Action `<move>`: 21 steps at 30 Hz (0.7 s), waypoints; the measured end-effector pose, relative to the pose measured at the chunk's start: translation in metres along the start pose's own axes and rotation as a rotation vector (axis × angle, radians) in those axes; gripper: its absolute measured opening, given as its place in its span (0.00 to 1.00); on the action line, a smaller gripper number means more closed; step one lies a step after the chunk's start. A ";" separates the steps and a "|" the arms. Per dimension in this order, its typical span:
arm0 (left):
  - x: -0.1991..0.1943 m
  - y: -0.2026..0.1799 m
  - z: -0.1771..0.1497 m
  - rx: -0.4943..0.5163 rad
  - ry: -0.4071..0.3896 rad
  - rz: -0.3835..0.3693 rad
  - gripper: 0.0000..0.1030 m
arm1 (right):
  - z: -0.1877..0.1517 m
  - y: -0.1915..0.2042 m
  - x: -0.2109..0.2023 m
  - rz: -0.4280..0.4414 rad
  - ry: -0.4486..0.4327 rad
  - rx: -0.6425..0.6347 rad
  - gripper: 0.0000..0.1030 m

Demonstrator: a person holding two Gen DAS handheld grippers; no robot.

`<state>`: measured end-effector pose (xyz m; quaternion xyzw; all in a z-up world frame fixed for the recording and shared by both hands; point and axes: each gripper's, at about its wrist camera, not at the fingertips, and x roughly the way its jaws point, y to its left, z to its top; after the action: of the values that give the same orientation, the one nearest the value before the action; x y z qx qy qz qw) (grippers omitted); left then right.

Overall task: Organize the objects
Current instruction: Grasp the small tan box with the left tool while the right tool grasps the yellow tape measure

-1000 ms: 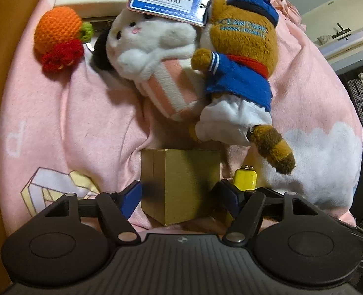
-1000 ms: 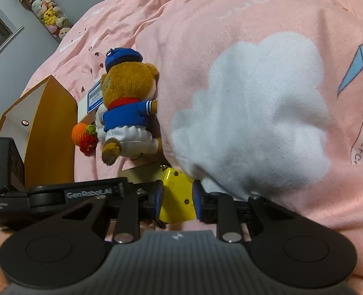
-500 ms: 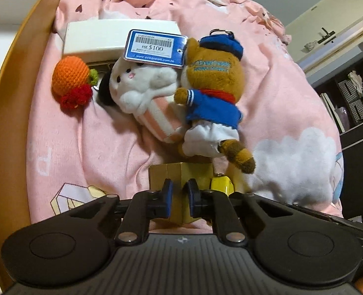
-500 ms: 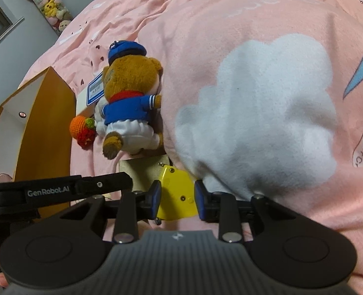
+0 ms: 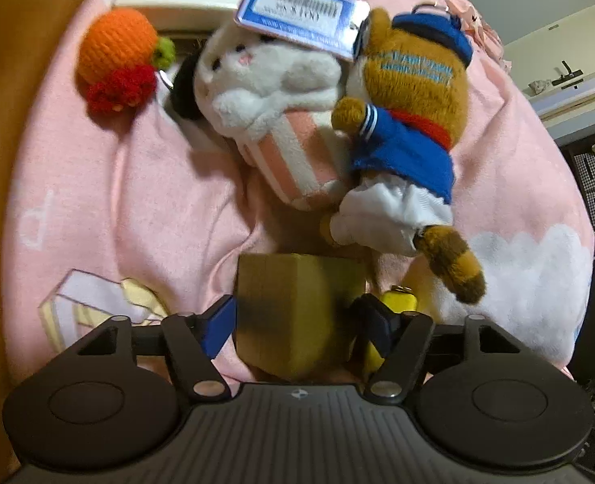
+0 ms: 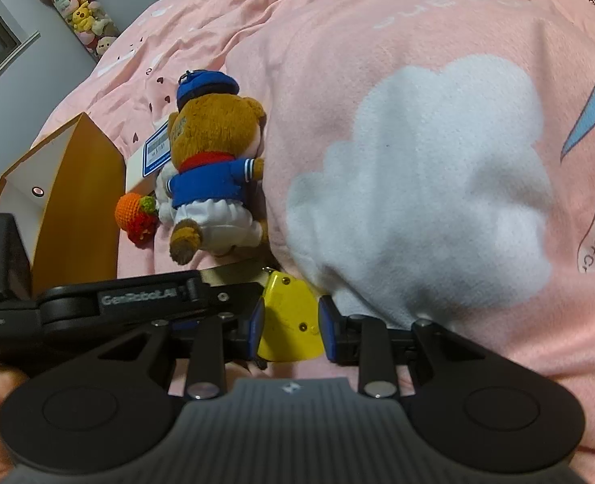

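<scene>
The left gripper (image 5: 297,320) is seen with its jaws opening wide around the gold box (image 5: 297,314), the pads not yet pressing; a square, centred closure on its flat sides is judged best. The right gripper (image 6: 289,324) is clamped on the yellow tag (image 6: 291,322), just beside the box. Everything is laid on a soft pink blanket (image 5: 136,201), so slip is to be expected. Behind are the plush bear (image 5: 410,121), the white plush (image 5: 265,76), a knitted orange (image 5: 116,48) and a wooden panel (image 6: 80,201).

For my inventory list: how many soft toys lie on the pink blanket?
3: a knitted orange toy at the left, a white plush in the middle, a brown bear leaning on it. More may be hidden underneath.
</scene>
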<state>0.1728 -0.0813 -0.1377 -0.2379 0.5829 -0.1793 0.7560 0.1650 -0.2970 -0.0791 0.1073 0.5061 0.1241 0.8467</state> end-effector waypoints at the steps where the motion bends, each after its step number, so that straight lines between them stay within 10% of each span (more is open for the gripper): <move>1: 0.003 -0.003 0.001 0.016 0.000 0.005 0.79 | 0.000 0.000 0.000 0.001 0.000 0.001 0.30; 7: 0.004 -0.001 0.002 -0.013 0.014 -0.028 0.57 | 0.001 -0.001 0.001 0.000 0.003 0.003 0.30; 21: -0.041 -0.007 -0.002 0.042 -0.019 0.012 0.52 | -0.001 0.013 0.013 -0.035 0.055 -0.090 0.40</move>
<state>0.1608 -0.0650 -0.1018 -0.2199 0.5734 -0.1847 0.7673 0.1689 -0.2805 -0.0862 0.0569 0.5250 0.1349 0.8384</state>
